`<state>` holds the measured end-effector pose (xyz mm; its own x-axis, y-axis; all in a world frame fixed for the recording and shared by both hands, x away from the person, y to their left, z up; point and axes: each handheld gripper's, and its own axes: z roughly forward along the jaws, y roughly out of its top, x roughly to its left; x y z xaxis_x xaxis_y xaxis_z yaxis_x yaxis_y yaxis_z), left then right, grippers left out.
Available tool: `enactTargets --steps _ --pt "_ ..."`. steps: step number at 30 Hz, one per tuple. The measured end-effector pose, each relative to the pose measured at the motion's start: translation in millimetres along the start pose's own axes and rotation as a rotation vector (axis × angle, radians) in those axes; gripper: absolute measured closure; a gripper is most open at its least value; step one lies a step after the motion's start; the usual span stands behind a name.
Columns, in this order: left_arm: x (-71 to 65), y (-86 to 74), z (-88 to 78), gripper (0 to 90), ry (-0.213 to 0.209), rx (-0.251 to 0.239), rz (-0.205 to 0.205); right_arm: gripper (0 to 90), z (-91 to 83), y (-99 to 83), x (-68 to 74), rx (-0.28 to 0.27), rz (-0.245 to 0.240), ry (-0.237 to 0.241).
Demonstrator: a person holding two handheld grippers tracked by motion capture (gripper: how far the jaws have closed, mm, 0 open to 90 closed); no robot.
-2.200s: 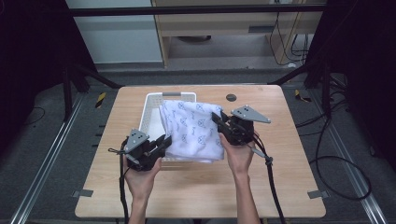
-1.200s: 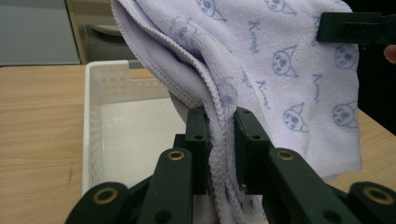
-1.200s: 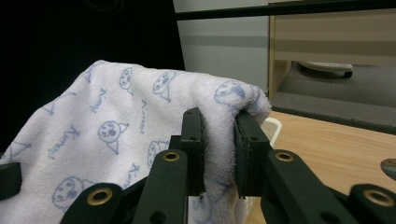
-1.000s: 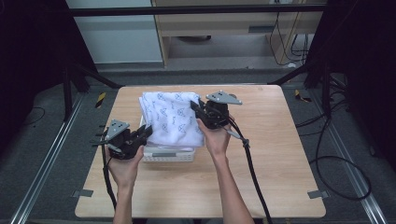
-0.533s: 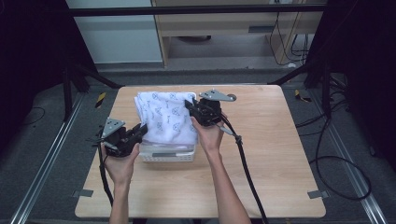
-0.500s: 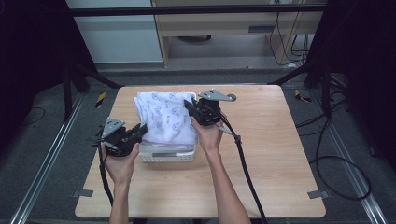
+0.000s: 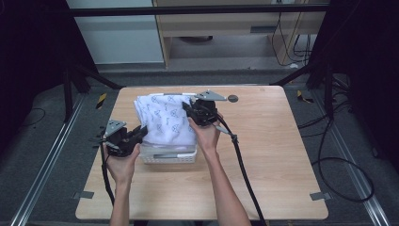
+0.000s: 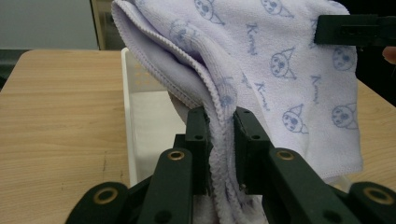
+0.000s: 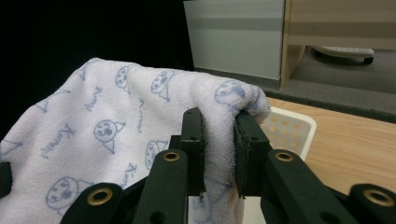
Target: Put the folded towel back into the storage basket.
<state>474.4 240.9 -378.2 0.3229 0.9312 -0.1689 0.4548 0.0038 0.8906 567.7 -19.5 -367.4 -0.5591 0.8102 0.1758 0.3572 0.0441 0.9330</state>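
Item: towel point(image 7: 165, 120), pale lilac with printed cartoon faces and script, folded double. Location: held above the white basket point(image 7: 169, 154), lower part hanging into it.

Left gripper point(image 7: 134, 135): fingers point(image 8: 198, 135) pinching the near folded edge of the towel, cloth bunched between the pads. Right gripper point(image 7: 194, 109): fingers point(image 9: 192, 140) pinching the far corner, held higher. The two holds at opposite ends likely serve to keep the fold together and the cloth spread, so it can go down flat rather than in a heap.

Container: white plastic basket, rectangular, perforated wall visible in the right gripper view point(image 9: 286, 129); stands near the middle of the desk point(image 7: 273, 155). Contents: the part of the floor that shows in the left gripper view point(image 8: 152, 135) is bare apart from the towel's hanging part; the remainder is hidden by the cloth.

Other: small dark disc point(image 7: 232, 98) on the desk, beyond the right gripper, apart from the basket.

Status, judged: towel being lowered into basket, not yet released.
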Motion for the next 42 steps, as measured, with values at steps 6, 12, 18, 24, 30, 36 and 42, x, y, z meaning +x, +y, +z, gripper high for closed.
enactTargets --steps 6,12,18,24,30,36,42 --pt "4.1 -6.2 6.3 76.9 0.007 0.015 -0.007 76.6 8.7 -6.3 -1.0 0.026 0.001 -0.004" --pt "8.6 -12.4 11.7 76.9 0.015 0.035 -0.012 76.5 16.0 -12.9 0.1 0.049 -0.001 -0.011" --pt "11.5 -16.7 18.7 76.9 0.021 0.052 -0.009 76.5 21.3 -17.7 -1.0 0.069 -0.005 -0.024" --pt "11.8 -20.1 25.1 76.9 0.028 0.065 0.000 76.5 26.0 -22.9 -3.9 0.084 0.003 -0.034" --pt "12.8 -26.7 31.8 76.9 0.042 0.083 0.006 76.4 30.6 -31.2 -6.6 0.098 0.006 -0.038" --pt "13.5 -31.8 38.7 76.8 0.051 0.100 0.009 76.2 34.5 -37.8 -7.8 0.118 -0.001 -0.051" --pt "15.8 -35.4 43.9 76.8 0.049 0.114 0.007 76.0 37.3 -42.7 -8.9 0.134 -0.005 -0.063"
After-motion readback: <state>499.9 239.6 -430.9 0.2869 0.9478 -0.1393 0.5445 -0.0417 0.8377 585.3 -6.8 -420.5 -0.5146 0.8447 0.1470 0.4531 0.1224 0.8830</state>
